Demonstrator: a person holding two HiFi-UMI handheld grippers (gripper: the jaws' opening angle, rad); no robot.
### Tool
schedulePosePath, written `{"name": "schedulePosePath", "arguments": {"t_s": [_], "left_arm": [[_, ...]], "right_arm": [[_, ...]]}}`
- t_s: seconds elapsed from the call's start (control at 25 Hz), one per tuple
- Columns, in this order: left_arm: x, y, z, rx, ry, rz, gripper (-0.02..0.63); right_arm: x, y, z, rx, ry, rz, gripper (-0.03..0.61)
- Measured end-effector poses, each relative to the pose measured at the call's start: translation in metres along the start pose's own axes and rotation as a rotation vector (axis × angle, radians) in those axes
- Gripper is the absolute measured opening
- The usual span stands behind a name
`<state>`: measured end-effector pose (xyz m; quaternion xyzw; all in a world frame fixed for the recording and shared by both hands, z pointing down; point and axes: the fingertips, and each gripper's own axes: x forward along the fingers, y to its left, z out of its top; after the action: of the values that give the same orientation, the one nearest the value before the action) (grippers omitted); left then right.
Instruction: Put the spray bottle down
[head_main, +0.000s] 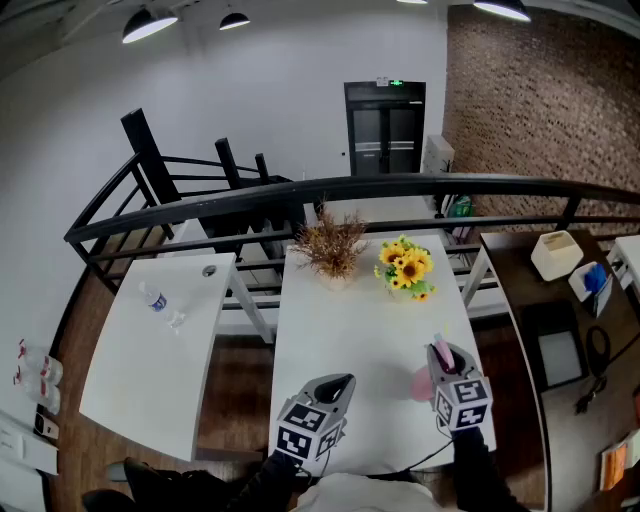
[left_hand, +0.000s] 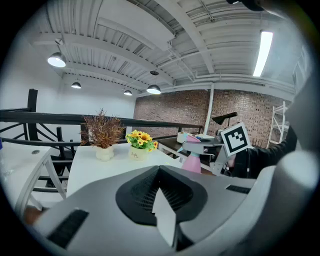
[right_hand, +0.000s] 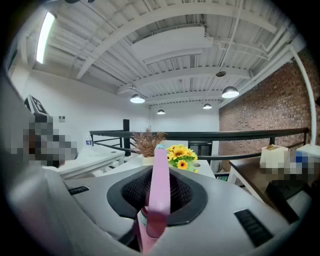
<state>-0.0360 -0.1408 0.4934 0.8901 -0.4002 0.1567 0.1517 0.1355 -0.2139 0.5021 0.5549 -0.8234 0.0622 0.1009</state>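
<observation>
A pink spray bottle (head_main: 422, 382) stands upright at the right side of the white table (head_main: 350, 320), near its front edge. My right gripper (head_main: 445, 365) is shut on the bottle's neck. In the right gripper view the pink spray head (right_hand: 160, 185) rises between the jaws. I cannot tell whether the bottle's base touches the tabletop. The left gripper view shows the bottle (left_hand: 192, 161) and the right gripper (left_hand: 205, 147) off to the right. My left gripper (head_main: 338, 388) hovers over the table's front middle, shut, with nothing between its jaws.
A pot of dried brown plants (head_main: 332, 250) and a pot of sunflowers (head_main: 405, 268) stand at the table's far end. A second white table (head_main: 150, 350) with a water bottle (head_main: 153, 298) is on the left. A black railing (head_main: 350, 190) runs behind. A brown desk with a white box (head_main: 556, 253) lies to the right.
</observation>
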Motion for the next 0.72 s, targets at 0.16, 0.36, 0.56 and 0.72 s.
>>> {"name": "schedulePosePath", "arguments": {"t_s": [0.16,0.36,0.56,0.72], "left_arm": [[0.01,0.003,0.0,0.005,0.005,-0.002,-0.009],[0.015,0.003,-0.002,0.001,0.014,-0.003,-0.009],[0.02,0.006,-0.006,-0.011,0.027,0.001,-0.009],[0.021,0.008,-0.009,-0.024,0.03,0.012,-0.009]], "right_arm": [[0.031,-0.032,-0.001,-0.028,-0.002,-0.039,0.043],[0.066,-0.064,0.001,-0.036,0.002,-0.09,0.043],[0.097,-0.085,0.001,-0.062,0.01,-0.133,0.043],[0.113,-0.095,-0.009,-0.058,0.037,-0.153,0.043]]}}
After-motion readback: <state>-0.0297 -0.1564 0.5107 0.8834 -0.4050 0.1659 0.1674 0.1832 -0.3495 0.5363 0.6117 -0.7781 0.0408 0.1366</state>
